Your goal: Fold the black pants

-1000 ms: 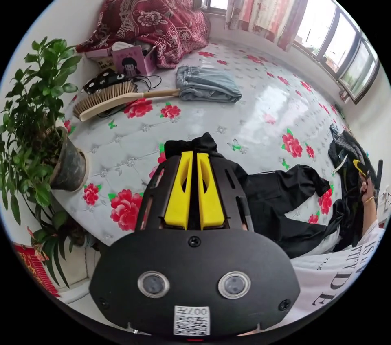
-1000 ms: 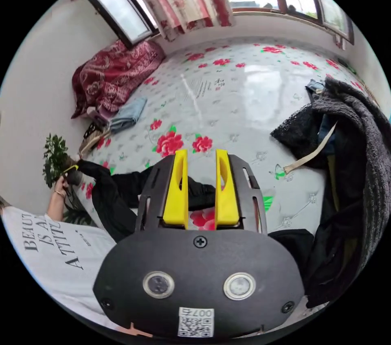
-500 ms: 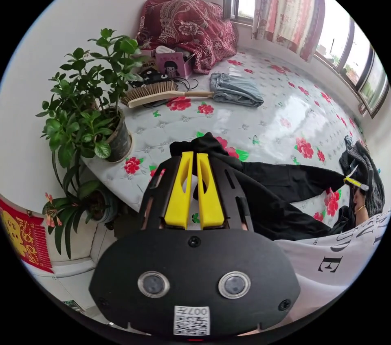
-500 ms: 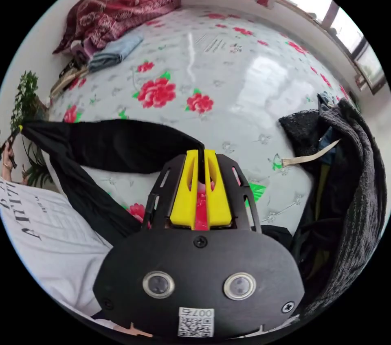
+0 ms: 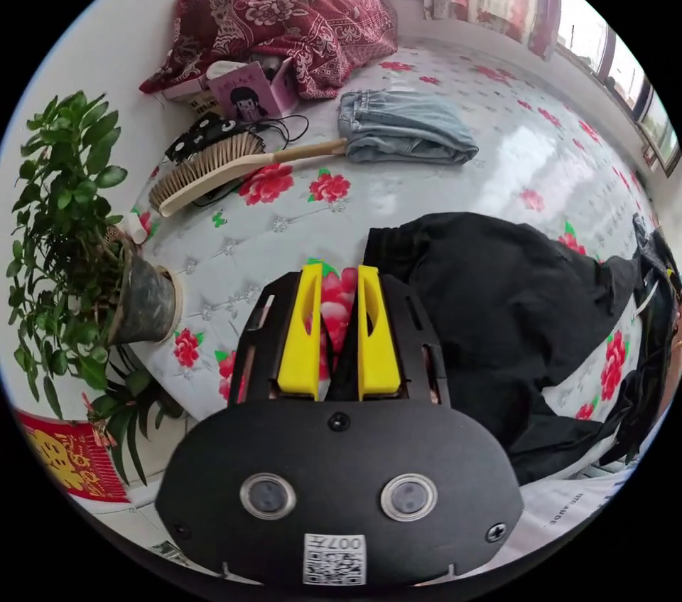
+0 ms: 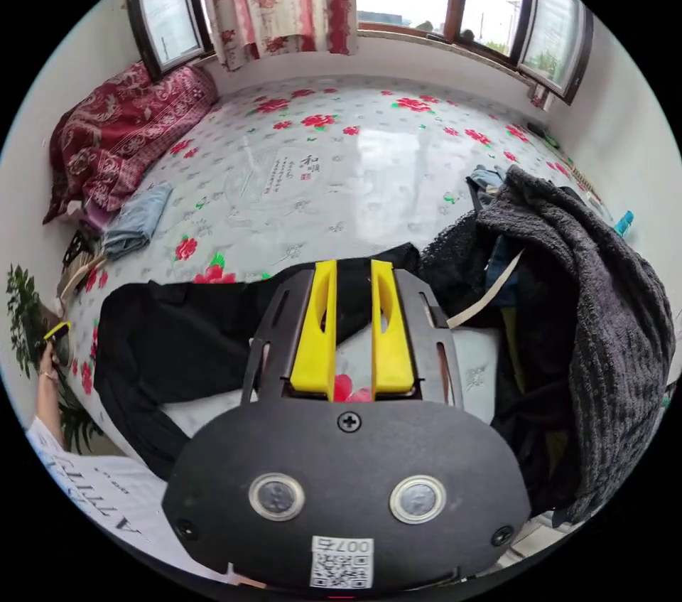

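Pants, the black pants (image 5: 497,289), lie spread along the near edge of the bed (image 5: 440,197), whose glossy quilted cover is printed with red flowers; in the left gripper view their far end runs off at the right rim of the picture, and in the right gripper view the gripper's own body hides their middle (image 6: 177,339); the left gripper (image 5: 336,275) has its yellow jaws a narrow gap apart with only the flowered cover between them, just beside the pants' near corner and not gripping; the right gripper (image 6: 353,268) likewise stands a little parted, its tips over the black cloth, which passes behind them unpinched as far as can be seen; a dark heap of clothes (image 6: 590,303) lies by the bed's right edge, its separate garments hard to tell apart; a small mark of calligraphy (image 6: 298,168) shows on the cover at mid-bed, too small to make out; folded jeans (image 5: 405,129), a long-handled brush (image 5: 213,168) and a pink box (image 5: 249,97) lie near the far left corner under a red patterned quilt (image 5: 284,12); a potted plant (image 5: 64,225) stands at the bed's left edge; a person's hand (image 6: 48,367) and a lettered white shirt (image 6: 106,488) are cut off at the picture's rim.
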A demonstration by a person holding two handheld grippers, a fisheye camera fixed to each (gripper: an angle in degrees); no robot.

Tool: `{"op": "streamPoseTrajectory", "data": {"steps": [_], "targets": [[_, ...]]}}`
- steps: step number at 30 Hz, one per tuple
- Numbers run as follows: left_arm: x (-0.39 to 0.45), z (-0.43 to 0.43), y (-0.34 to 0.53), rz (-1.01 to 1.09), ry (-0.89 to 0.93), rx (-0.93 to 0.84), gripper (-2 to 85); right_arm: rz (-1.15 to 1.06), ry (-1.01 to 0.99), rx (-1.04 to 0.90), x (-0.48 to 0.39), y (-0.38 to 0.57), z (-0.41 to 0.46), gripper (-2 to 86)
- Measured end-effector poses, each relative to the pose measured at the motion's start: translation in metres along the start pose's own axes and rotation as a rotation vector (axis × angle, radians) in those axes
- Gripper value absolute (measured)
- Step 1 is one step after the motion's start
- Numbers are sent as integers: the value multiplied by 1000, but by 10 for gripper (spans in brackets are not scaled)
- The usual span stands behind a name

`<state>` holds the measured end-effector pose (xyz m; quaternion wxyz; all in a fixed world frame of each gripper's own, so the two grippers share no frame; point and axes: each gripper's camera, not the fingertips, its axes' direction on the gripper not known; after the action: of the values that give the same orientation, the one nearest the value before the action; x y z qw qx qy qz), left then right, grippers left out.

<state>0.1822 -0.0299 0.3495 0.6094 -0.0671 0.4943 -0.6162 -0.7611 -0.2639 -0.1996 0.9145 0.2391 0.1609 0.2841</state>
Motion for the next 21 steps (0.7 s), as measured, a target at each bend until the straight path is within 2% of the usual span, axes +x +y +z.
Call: {"op": "streamPoseTrajectory", "data": {"steps": [4, 7, 9, 14, 21], "targets": [[-16, 9, 75, -29, 43, -79, 81, -135, -186, -202, -57, 114, 39, 47], [-15, 21, 118, -19, 76, -155, 86, -181, -207, -361, -91, 189, 57, 56], [-12, 34, 131, -14, 90, -208, 87, -168, -226, -396, -99, 217, 54, 61], [1, 73, 127, 14, 63, -306, 69, -35, -221, -340, -72, 241, 21, 68], [-20, 54, 126, -44, 134, -236, -4, 364, 18, -169, 39, 299, -45, 70]]}}
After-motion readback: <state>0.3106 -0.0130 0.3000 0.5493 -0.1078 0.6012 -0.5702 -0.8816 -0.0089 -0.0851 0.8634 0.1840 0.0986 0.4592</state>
